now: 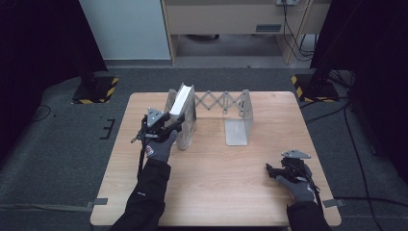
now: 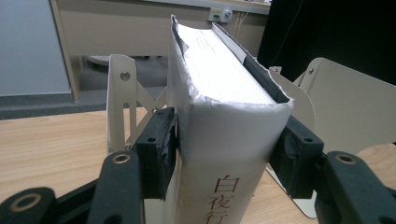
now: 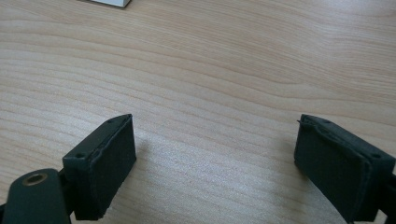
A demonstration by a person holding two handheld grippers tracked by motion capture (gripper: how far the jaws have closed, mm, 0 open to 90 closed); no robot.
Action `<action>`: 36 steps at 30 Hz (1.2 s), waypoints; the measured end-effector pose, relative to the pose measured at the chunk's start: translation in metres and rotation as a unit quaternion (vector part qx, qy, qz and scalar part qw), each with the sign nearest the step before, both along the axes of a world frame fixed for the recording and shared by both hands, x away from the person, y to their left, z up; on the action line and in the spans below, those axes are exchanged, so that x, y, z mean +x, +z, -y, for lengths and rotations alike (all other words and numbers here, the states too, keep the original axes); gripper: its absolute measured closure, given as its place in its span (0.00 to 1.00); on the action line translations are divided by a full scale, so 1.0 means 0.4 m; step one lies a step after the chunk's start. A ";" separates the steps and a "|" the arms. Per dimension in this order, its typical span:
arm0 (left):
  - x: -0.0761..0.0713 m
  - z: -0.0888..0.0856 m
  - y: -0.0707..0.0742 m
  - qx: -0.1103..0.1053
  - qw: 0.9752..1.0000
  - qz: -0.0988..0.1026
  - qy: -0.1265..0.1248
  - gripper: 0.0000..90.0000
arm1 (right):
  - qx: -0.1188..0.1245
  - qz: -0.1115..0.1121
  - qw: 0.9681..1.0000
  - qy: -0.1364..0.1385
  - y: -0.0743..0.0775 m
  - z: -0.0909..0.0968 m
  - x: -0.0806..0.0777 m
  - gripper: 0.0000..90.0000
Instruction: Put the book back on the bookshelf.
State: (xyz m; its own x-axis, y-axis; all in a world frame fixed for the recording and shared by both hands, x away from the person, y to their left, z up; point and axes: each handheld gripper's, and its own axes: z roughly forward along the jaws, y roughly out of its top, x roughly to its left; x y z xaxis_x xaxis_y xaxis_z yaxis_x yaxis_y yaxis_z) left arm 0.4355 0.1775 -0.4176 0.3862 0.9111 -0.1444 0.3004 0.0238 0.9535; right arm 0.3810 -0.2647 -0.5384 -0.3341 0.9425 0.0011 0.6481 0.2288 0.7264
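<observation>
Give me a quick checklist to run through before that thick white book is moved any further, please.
1. Left gripper clamped on the white book: ok, both pads press its covers.
2. Book upright: ok.
3. Book between the plates of the expanding book rack: ok, at the left end.
4. Book's foot resting on the table: cannot tell.
5. Right gripper out of the way: ok, open over bare wood.

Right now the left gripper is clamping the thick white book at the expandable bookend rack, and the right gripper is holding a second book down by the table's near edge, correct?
Not quite. The right gripper holds nothing: the right gripper view shows its jaws wide apart over the bare wooden table. The left gripper does clamp the thick white book at the expandable bookend rack.
</observation>
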 end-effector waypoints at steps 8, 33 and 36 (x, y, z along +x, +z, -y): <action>-0.007 0.001 -0.017 -0.018 1.000 -0.005 -0.009 0.48 | 0.000 0.000 1.000 -0.001 0.000 0.000 -0.001 0.14; 0.009 0.039 -0.078 0.010 0.999 -0.037 -0.036 0.49 | 0.001 0.000 1.000 -0.001 0.000 -0.001 -0.001 0.14; 0.020 0.034 -0.078 0.005 0.998 -0.040 -0.041 0.48 | 0.001 0.000 1.000 -0.001 0.000 -0.001 -0.001 0.14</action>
